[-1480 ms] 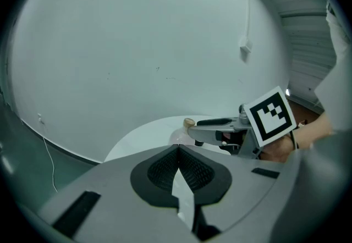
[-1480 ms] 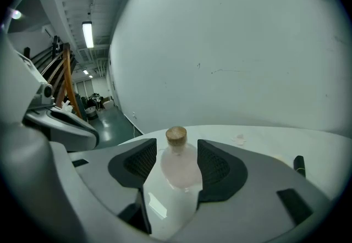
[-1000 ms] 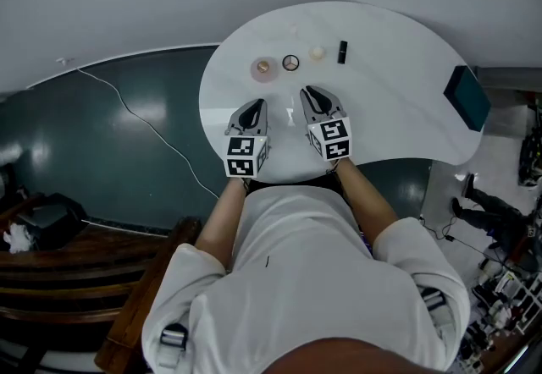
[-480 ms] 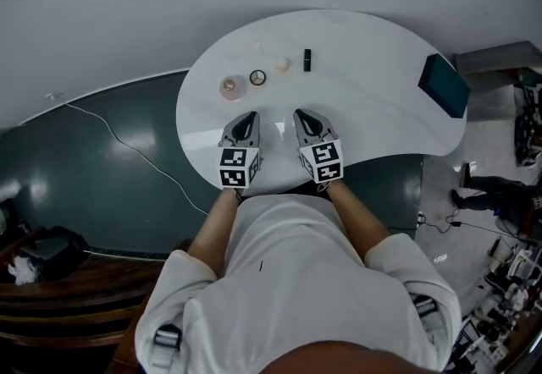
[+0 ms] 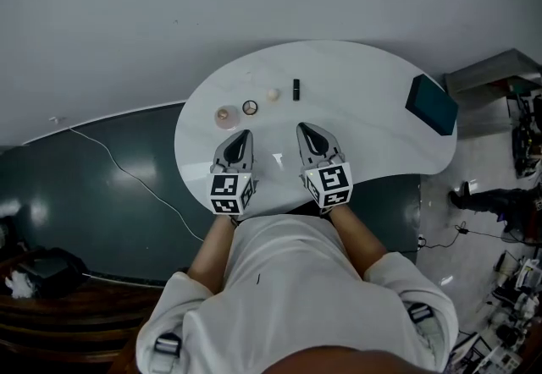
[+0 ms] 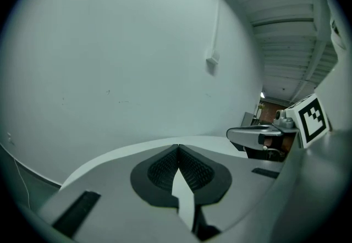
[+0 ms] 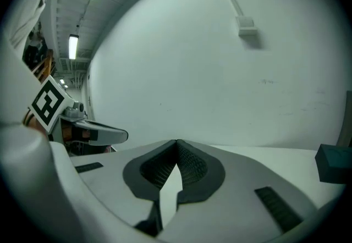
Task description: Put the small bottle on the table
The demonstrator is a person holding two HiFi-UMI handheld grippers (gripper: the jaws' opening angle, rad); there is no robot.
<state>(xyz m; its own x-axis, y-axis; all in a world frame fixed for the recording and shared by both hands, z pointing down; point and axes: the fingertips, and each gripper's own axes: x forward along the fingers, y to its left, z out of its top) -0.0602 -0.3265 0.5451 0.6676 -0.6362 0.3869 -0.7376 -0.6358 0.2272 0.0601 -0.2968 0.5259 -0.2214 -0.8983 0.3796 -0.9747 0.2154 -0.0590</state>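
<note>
A small dark bottle (image 5: 295,89) stands upright on the far side of the white table (image 5: 364,101). Both grippers hover side by side over the table's near part, well short of the bottle. My left gripper (image 5: 243,134) is shut, its ribbed pads meeting with nothing between them (image 6: 177,147). My right gripper (image 5: 310,128) is shut too and holds nothing (image 7: 176,142). Both gripper views look over the table at a bare white wall, and the bottle does not show in them.
Left of the bottle lie a small cream ball (image 5: 273,95), a dark ring (image 5: 250,107) and a pinkish round dish (image 5: 225,116). A teal box (image 5: 432,104) sits at the table's right end. Dark green floor with a white cable (image 5: 127,173) lies to the left.
The head view has shifted, so the table sits lower and more central in the picture. Both grippers stay side by side over the table's near part, empty.
</note>
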